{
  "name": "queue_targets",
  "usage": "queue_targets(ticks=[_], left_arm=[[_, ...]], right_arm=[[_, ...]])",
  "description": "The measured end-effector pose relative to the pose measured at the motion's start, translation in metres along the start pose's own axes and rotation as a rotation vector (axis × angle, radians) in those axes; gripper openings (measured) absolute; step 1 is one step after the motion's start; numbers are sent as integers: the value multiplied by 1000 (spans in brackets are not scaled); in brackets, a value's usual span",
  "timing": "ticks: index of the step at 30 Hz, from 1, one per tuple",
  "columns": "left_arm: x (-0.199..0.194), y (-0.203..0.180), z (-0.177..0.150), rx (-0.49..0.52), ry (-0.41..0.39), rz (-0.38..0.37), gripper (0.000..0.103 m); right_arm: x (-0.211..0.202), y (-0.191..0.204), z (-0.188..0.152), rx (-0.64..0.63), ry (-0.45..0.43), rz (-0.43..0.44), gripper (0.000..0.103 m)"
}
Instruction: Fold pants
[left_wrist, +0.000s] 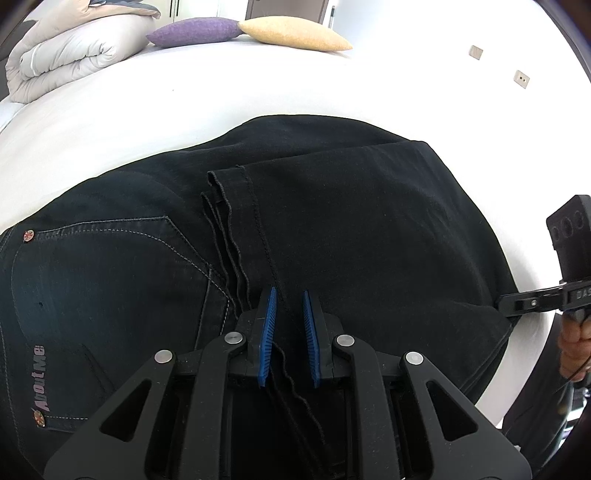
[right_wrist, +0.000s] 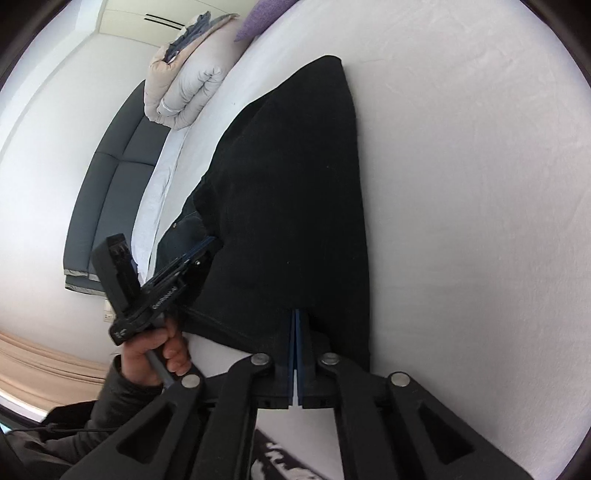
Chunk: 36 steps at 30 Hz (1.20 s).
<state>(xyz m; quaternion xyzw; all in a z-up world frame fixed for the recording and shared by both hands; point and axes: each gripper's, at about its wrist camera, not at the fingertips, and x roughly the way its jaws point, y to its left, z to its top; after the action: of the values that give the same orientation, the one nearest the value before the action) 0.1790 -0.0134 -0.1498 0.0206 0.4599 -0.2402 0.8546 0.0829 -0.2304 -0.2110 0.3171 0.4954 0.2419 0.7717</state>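
Black jeans (left_wrist: 351, 206) lie folded on the white bed, the legs laid over the seat, so the hems (left_wrist: 229, 206) rest beside a back pocket (left_wrist: 110, 277). My left gripper (left_wrist: 289, 295) is at the near end of those hems, blue pads closed on the wavy cloth edges running between them. It also shows in the right wrist view as the left gripper (right_wrist: 207, 245) at the jeans' (right_wrist: 295, 184) near left side. My right gripper (right_wrist: 295, 314) has its pads pressed together on the jeans' near folded edge. That right gripper (left_wrist: 504, 308) pinches the fold at far right.
A folded duvet (left_wrist: 74, 48), a purple cushion (left_wrist: 195, 31) and a yellow cushion (left_wrist: 295, 33) lie at the bed's far side. White sheet (left_wrist: 258, 85) surrounds the jeans. A grey padded headboard (right_wrist: 110, 184) runs along the bed. A person's hand (right_wrist: 159, 350) grips the left tool.
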Motion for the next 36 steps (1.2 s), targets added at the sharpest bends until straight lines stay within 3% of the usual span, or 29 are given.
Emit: queue_targets(ticks=[3,8,12,14,15,16,18,25,31,36], left_arm=[[-3,0,-2,-2,-9,2,15],[-31,1,-8,-56,-39,22,15],[-80,18,-32,-205,-127,-93,18],[-110,39,-56,-338,-182,-158,55],[-122,49,-67,-398,-213,-181,92],[-137,59,-81,-463,-267,-193,98],[-162,82,-112,-588,-361,-219,98],[-176,159,-187,-1049,-462,-320,98],[-168,180,-204,-1147,-489,-367,97],[-162,188,-205,-1176,-460,-362,95]], right_arm=[[2,-10,-2,18,-38,46,0],[1,-8,-5,8,-57,31,0],[1,-9,-5,6,-71,35,0],[0,-9,-5,8,-79,32,0],[-1,-10,-5,11,-84,34,0],[-1,-10,-6,13,-90,35,0],[-2,-10,-6,16,-94,34,0],[-6,-12,-8,55,-111,31,0],[-8,-13,-9,68,-103,26,0],[-10,-14,-8,74,-101,23,0]])
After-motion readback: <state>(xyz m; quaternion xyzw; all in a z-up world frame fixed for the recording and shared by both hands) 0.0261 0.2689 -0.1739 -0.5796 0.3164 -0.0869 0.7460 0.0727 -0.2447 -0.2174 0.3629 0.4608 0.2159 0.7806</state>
